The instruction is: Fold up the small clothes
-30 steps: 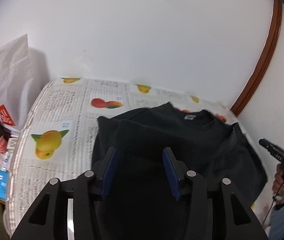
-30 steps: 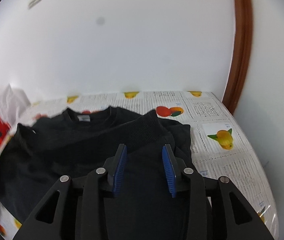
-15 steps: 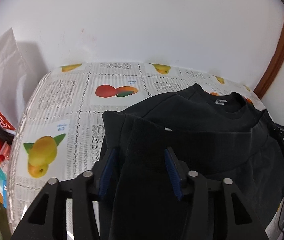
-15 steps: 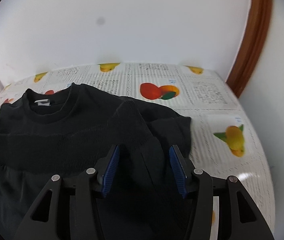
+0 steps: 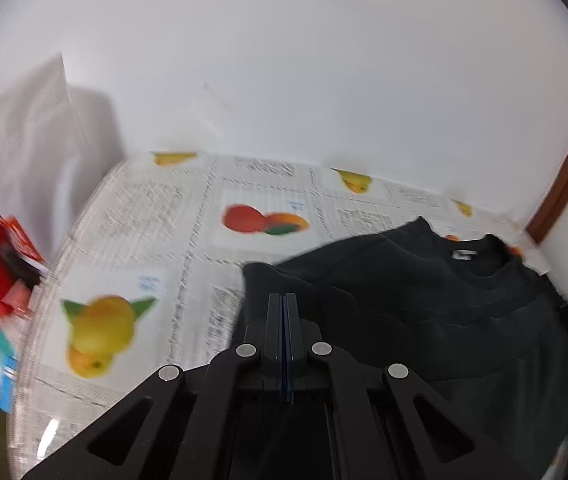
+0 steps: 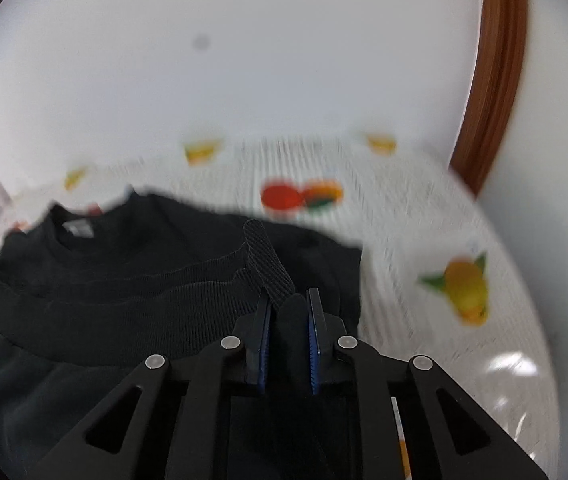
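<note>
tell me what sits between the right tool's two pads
A bunched fold of the black sweatshirt, its ribbed edge sticking up past the right tool. The right wrist view shows it clamped there; nothing else is in the gap.

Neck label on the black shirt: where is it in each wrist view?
Left wrist: the white neck label sits right of centre, inside the black shirt collar, up and right of the left gripper.
Right wrist: the label sits at left, up and left of the right gripper.
Shared landmark: the red-and-orange fruit print on the tablecloth.
</note>
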`<state>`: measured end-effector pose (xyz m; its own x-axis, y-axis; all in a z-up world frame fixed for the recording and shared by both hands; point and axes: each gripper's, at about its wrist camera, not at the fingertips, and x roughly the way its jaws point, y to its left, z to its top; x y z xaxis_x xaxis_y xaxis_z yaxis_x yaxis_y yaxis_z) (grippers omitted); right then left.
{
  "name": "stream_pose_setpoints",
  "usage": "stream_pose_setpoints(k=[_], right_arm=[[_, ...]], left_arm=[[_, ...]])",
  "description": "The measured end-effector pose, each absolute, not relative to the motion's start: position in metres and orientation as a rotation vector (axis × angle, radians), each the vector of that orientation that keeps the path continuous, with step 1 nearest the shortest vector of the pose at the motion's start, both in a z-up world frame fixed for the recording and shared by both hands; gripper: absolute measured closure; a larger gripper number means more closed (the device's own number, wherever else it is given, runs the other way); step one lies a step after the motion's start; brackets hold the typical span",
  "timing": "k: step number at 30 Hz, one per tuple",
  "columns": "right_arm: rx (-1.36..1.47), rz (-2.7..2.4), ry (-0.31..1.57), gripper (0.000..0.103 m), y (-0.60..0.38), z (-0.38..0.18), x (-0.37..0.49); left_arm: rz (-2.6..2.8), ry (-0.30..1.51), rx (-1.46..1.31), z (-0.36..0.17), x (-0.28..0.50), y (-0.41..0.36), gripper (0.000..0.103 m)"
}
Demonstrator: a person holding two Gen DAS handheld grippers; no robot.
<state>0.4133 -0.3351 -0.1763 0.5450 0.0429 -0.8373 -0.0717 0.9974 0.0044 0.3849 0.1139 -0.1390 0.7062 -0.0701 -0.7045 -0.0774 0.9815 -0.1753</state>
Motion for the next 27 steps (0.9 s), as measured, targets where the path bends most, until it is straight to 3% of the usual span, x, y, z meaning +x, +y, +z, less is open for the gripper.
stream_pose_setpoints(k=[5, 11, 15, 27], right_arm=[[-0.101, 0.016, 0.993, 0.077, -0.328, -0.169, 0.404], [-0.149, 0.001, 1.018, 0.077, -0.319, -0.158, 0.377], [-0.150, 0.011, 1.026, 0.077, -0.316, -0.152, 0.352], [-0.140, 0.021, 1.029, 0.077, -0.319, -0.137, 0.301]], left_arm=[[-0.017, 0.818, -0.174, -0.138, 0.380, 0.106, 0.101], [-0.029, 0.848, -0.131, -0.137, 0.367, 0.092, 0.099], [-0.034, 0.869, -0.124, -0.136, 0.356, 0.087, 0.085], [-0.056, 0.909, -0.080, -0.132, 0.308, 0.077, 0.084]])
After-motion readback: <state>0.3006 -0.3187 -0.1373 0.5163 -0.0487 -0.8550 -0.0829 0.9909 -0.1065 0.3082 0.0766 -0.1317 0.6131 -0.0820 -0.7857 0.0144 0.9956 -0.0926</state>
